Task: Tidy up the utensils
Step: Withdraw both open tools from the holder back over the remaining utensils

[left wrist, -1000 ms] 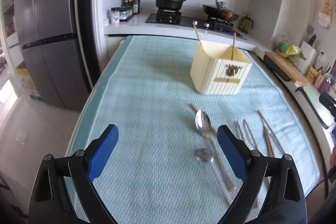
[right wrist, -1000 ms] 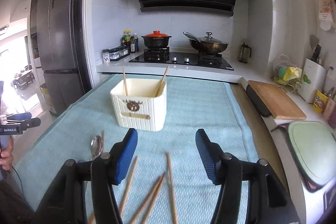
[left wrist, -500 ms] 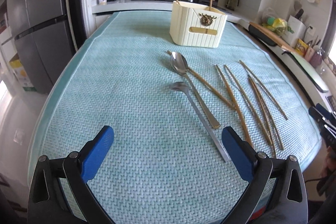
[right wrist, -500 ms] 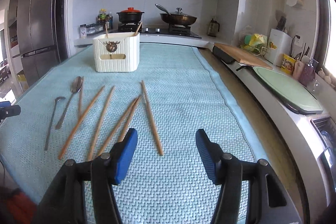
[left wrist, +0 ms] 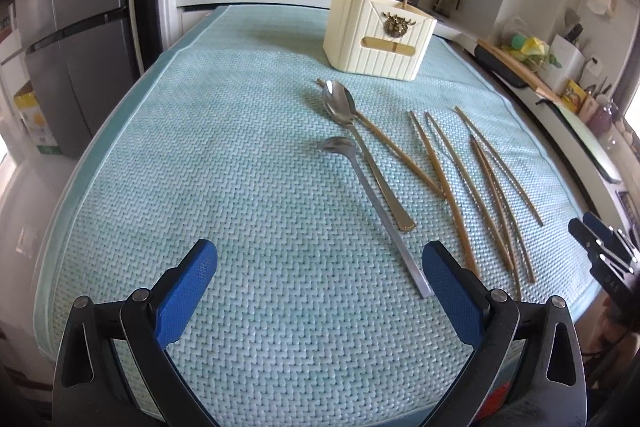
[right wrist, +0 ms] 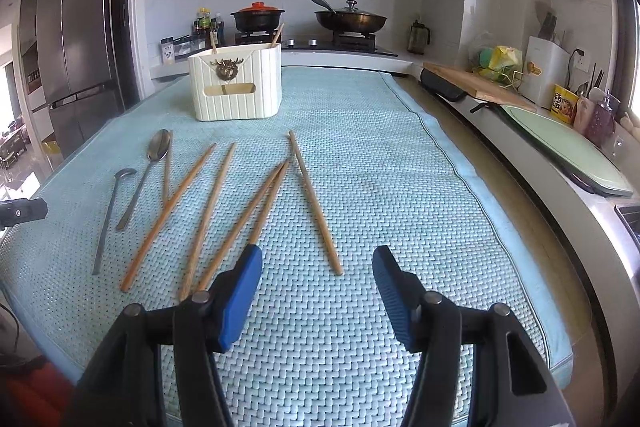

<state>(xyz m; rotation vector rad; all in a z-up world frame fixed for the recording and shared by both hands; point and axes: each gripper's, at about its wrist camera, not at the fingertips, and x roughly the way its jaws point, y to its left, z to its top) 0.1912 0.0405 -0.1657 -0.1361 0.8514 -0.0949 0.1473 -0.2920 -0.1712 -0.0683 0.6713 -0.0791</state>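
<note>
Right wrist view is showing both the right hand-held gripper and left hand-held gripper hanging wide open and empty, and those thin, light, stiff chopsticks are lying flat on the worktop, so I'm guessing a mid-shaft pinch.

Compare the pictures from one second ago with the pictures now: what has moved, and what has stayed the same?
Both grippers drew back from the cream holder toward the near edge of the mat. The left gripper and right gripper were open and empty before and are so now. The spoons, the loose chopsticks and the two chopsticks in the holder did not move.
</note>
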